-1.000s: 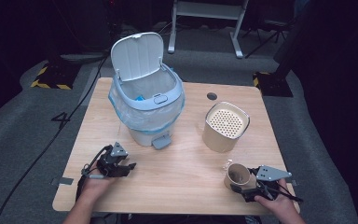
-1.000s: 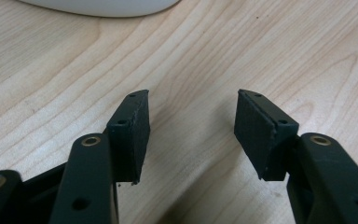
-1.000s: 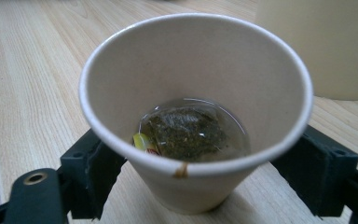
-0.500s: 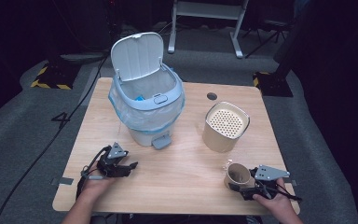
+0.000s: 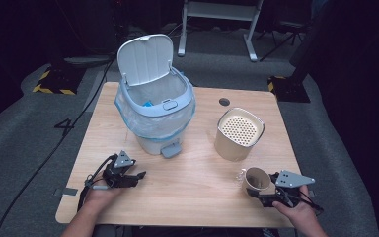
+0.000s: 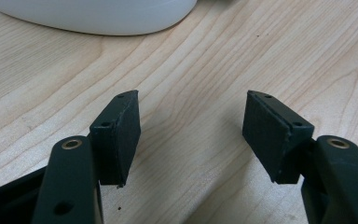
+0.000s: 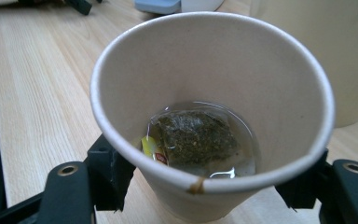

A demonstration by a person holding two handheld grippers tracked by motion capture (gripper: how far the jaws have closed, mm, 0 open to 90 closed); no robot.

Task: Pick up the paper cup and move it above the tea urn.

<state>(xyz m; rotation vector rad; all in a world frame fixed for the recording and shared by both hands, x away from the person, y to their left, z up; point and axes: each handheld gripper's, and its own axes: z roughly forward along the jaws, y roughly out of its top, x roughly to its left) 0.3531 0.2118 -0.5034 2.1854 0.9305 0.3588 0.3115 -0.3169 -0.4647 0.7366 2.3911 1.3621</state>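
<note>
Paper cup: we see it at the bench's near right corner, pinched by the right tongs, which have just been closing.
Inside: tea bag in shallow liquid.
Bin: lid up, bag-lined.
Left tongs: spread, nothing between.

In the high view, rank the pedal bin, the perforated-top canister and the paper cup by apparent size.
1. Pedal bin, lid up, clearly largest.
2. Perforated-top canister.
3. Paper cup, smallest although nearest the camera; the right gripper clamps it.
</note>
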